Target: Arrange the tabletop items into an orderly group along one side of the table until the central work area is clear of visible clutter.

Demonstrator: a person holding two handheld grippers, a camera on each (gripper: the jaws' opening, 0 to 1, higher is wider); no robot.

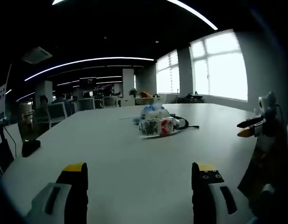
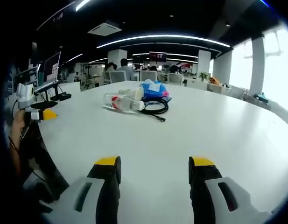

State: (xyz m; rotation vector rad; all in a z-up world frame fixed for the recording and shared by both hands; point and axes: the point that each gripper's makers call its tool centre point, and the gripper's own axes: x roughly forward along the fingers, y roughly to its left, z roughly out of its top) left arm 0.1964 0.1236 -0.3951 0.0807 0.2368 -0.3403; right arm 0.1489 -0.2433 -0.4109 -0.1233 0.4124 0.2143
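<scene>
Both the left gripper [image 1: 139, 175] and the right gripper [image 2: 154, 170] are held spread and empty above the table [image 2: 218, 130]. A clear bottle [image 2: 119, 101], a blue bag [image 2: 154, 89] and a black cable [image 2: 155, 108] are clustered together well ahead. The bottle is judged light, smooth and prone to roll, best taken across its middle; the bag and cable are likely limp.

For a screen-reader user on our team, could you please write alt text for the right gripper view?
The right gripper, jaws open, hovers over a bare stretch of white table. Beyond it lie a clear plastic bottle on its side, a black cable and a blue bag. The left gripper shows at the left edge.
</scene>
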